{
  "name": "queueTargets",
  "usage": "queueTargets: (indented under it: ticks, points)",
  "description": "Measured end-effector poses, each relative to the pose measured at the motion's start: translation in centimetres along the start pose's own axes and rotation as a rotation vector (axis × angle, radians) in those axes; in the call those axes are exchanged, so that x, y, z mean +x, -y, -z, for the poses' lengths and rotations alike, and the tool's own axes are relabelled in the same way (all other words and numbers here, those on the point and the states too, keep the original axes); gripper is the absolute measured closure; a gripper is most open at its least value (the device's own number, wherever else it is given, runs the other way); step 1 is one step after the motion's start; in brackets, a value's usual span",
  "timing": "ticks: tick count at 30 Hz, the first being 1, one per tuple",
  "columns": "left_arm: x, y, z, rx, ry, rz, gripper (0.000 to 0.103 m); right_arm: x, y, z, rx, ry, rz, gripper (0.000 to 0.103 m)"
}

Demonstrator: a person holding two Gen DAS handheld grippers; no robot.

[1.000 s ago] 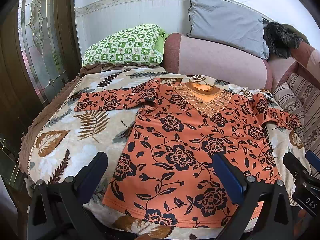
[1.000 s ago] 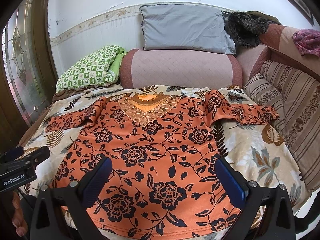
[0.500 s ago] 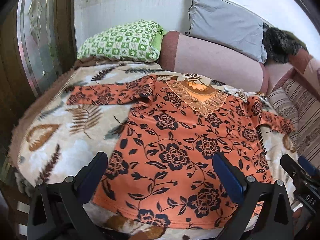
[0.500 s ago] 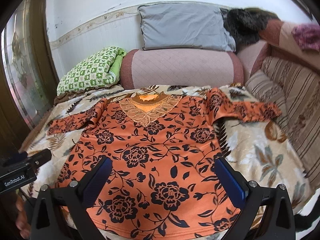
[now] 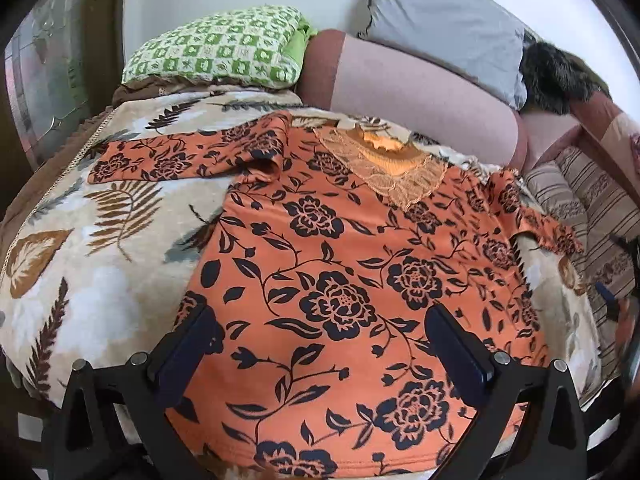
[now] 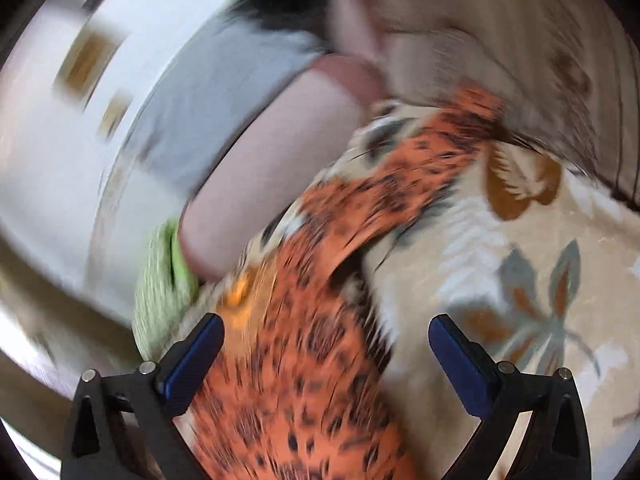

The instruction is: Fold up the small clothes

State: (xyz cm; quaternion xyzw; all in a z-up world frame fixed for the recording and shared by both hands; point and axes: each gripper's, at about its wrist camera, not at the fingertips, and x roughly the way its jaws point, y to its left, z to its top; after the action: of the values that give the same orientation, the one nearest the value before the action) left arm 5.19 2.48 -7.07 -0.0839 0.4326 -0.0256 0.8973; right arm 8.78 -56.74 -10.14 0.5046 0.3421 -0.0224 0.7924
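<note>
An orange top with black flowers (image 5: 340, 280) lies spread flat on a leaf-patterned blanket (image 5: 92, 264), lace collar (image 5: 392, 172) toward the cushions, both sleeves out sideways. My left gripper (image 5: 320, 320) hovers over the lower hem, open, nothing between its blue pads (image 5: 456, 344). In the right wrist view everything is blurred by motion. The right gripper (image 6: 326, 332) is open and tilted, over the top's (image 6: 304, 340) right side, with the right sleeve (image 6: 404, 168) stretching away ahead of it. A dark bit of the right gripper shows at the far right edge (image 5: 612, 304) of the left view.
A green checked pillow (image 5: 224, 52), a pink bolster (image 5: 408, 88) and a grey pillow (image 5: 440, 24) line the back. Striped cushions (image 5: 592, 208) stand along the right. A glazed door (image 5: 40, 72) stands at the left, and the blanket drops off at the near edge.
The left gripper has moved in closer over the hem. The right gripper has swung sharply toward the top's right sleeve and rolled, so its view is tilted and smeared.
</note>
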Motion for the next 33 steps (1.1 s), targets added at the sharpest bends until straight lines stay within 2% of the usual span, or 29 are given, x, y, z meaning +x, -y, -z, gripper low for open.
queueTargets:
  ticks: [2, 6, 12, 14, 16, 18, 23, 24, 28, 31, 33]
  points:
    - [0.9, 0.1, -0.1, -0.001, -0.015, 0.006, 0.0, 1.6, 3.3, -3.9, 0.13, 0.03, -0.027, 0.0]
    - [2.8, 0.2, -0.7, -0.004, -0.052, -0.001, 0.0, 4.7, 7.6, -9.3, 0.286, 0.043, -0.057, 0.0]
    - [4.7, 0.4, -1.9, 0.009, -0.059, -0.036, 0.0, 7.9, 10.2, -14.0, 0.301, 0.088, 0.001, 0.001]
    - [5.1, 0.4, -2.0, 0.012, -0.062, -0.043, 0.0, 9.0, 10.5, -14.9, 0.287, 0.102, 0.029, 0.008]
    - [5.6, 0.4, -2.0, 0.015, -0.067, -0.05, 0.0, 9.9, 10.4, -15.4, 0.272, 0.108, 0.032, 0.026]
    - [6.1, 0.3, -2.0, 0.02, -0.073, -0.059, 0.0, 11.2, 10.1, -15.9, 0.251, 0.106, 0.097, 0.037]
    - [6.8, -0.2, -1.8, 0.017, -0.084, -0.068, 0.0, 12.2, 10.8, -16.2, 0.291, 0.159, 0.268, 0.036]
    - [6.9, -0.4, -1.8, 0.015, -0.083, -0.069, 0.0, 11.9, 10.8, -15.9, 0.313, 0.177, 0.278, 0.036]
    - [7.0, -1.3, -1.8, -0.002, -0.075, -0.067, 0.0, 10.1, 9.3, -14.6, 0.256, 0.253, 0.281, 0.036]
    - [7.4, -1.5, -1.6, -0.004, -0.085, -0.064, 0.0, 10.8, 9.6, -15.4, 0.242, 0.235, 0.331, 0.036]
    - [7.6, -1.7, -1.4, -0.007, -0.088, -0.068, 0.0, 11.9, 10.3, -16.3, 0.249, 0.189, 0.372, 0.036]
